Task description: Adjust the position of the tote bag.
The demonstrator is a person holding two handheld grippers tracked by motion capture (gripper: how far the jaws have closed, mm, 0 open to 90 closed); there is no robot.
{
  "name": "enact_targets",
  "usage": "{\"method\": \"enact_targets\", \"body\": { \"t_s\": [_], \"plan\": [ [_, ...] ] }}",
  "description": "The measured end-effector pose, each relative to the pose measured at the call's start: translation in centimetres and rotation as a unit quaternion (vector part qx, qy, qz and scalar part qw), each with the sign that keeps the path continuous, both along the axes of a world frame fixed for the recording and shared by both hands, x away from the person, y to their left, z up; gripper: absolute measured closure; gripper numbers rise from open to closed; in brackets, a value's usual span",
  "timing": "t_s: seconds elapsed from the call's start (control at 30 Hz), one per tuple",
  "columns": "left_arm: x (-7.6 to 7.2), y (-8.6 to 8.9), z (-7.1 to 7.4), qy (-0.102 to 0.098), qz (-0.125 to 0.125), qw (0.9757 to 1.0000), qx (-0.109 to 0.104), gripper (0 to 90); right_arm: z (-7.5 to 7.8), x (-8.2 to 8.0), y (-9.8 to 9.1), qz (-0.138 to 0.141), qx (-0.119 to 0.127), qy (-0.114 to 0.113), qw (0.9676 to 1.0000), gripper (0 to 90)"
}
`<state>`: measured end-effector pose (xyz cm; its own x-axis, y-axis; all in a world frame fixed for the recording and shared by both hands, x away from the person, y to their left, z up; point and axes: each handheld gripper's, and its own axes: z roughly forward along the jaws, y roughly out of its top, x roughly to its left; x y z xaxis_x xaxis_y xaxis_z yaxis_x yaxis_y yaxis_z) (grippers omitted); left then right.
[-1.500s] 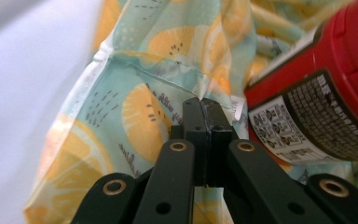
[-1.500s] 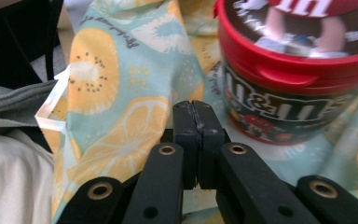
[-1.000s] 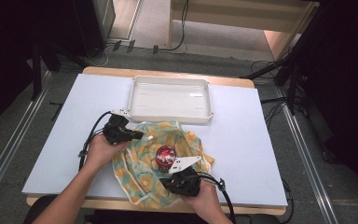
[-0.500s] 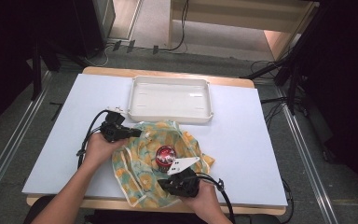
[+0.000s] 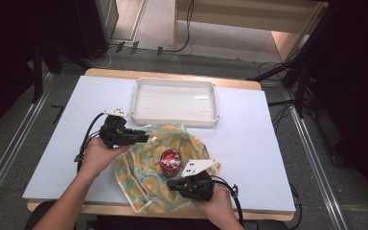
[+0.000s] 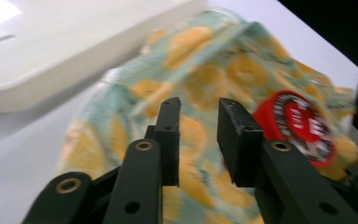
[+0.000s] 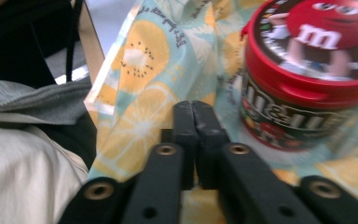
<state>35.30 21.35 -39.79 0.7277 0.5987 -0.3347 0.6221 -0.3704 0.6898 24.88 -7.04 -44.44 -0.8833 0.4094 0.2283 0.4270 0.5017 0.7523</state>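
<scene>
We had a red candy tin standing upright on the middle of a fruit-print cloth, which lay spread on the table just near of the white tray; by our reading the cloth was meant to wrap the tin.

Our left gripper hung over the cloth's far-left edge. Its jaws had just been opening, with a gap between the pads and no cloth in it. The tin sat to its right and nearer.

Our right gripper lay low over the cloth's near part, jaws pressed together; we could not tell whether any fabric was pinched. The tin stood just beyond its tips.
</scene>
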Motion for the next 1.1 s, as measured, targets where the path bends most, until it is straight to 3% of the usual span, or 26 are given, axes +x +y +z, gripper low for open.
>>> {"method": "enact_targets", "body": {
  "t_s": [0.07,0.2,0.33,0.53,0.67,0.93,1.1],
  "plan": [
    [-0.6,-0.7,0.0,0.013,-0.015,0.9998,0.006,78.5,0.4,0.0,-0.4,0.001,-0.004,-0.006,1.0,90.0],
    [-1.7,-1.9,-0.5,0.021,-0.035,0.9991,0.01,84.7,1.3,0.1,-1.4,-0.012,0.001,-0.015,0.9998,90.0],
    [-2.8,-2.2,-1.3,0.03,-0.034,0.999,0.002,86.4,1.8,0.8,-2.7,-0.037,0.01,-0.018,0.9991,90.0],
    [-4.1,-2.3,-2.6,0.041,-0.035,0.9985,0.009,86.3,1.6,2.6,-4.1,-0.065,0.007,-0.01,0.9978,90.0],
    [-4.7,-2.3,-3.2,0.046,-0.039,0.9982,0.005,86.3,2.1,3.9,-5.3,-0.089,0.02,-0.009,0.9958,90.0],
    [-5.5,-2.6,-4.1,0.051,-0.05,0.9974,0.009,85.2,1.2,7.3,-4.4,-0.1,0.016,0.003,0.9949,90.0],
    [-6.0,-2.9,-4.6,0.056,-0.062,0.9965,0.002,85.5,0.4,8.0,-4.1,-0.102,0.009,0.016,0.9946,90.0]
  ]
}}
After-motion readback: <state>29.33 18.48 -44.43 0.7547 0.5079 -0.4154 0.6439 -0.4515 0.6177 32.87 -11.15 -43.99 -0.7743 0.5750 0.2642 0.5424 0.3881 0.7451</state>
